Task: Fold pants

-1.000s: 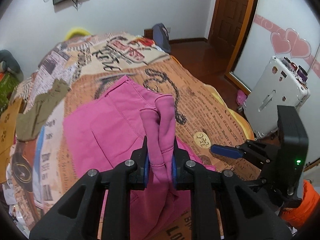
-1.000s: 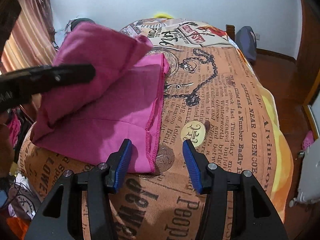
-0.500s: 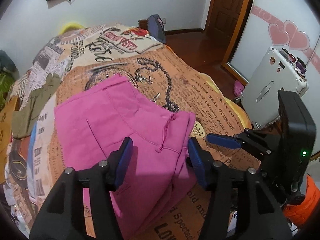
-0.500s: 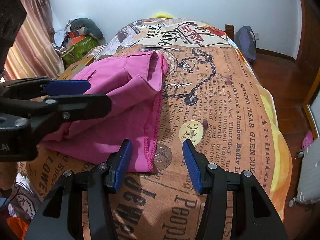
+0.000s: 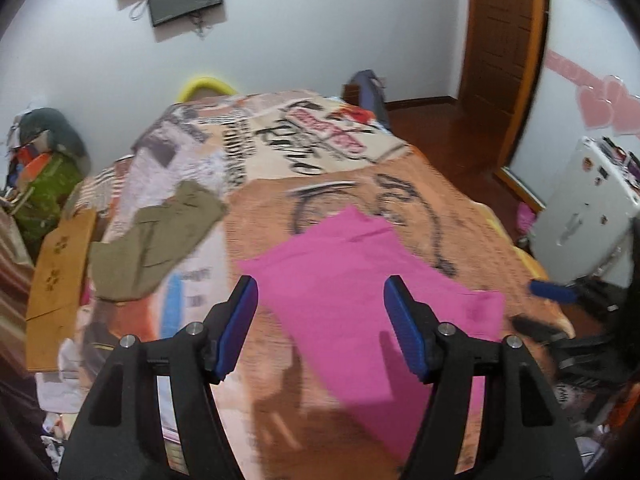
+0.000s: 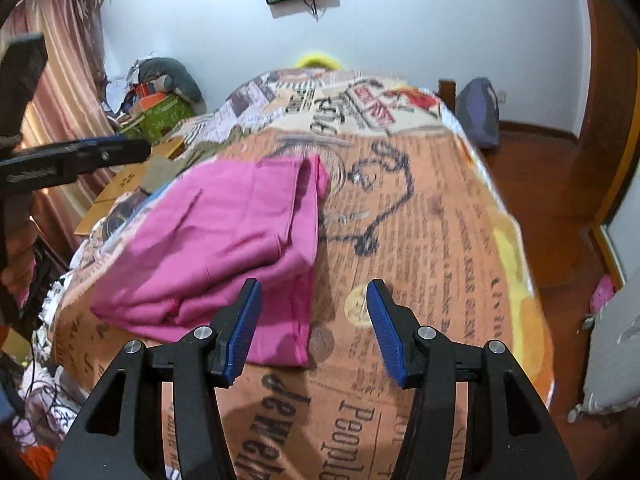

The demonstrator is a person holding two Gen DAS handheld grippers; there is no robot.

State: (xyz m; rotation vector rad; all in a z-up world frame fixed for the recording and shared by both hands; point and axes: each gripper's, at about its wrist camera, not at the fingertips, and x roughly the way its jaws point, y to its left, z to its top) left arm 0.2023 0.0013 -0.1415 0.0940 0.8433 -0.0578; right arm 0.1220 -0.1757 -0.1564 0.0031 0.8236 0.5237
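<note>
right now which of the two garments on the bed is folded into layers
The pink pants, stacked in flat layers near the bed's front edge. The olive garment lies crumpled and unfolded farther back on the bed's left side.

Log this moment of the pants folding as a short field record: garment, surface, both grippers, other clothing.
garment: pink pants, folded, lying flat
surface: bed with newspaper-print cover
left gripper: jaws have just been opening, nothing between them, above the pants
right gripper: jaws open, empty, by the pants' near corner
other clothing: olive garment, apart from the pants
</note>
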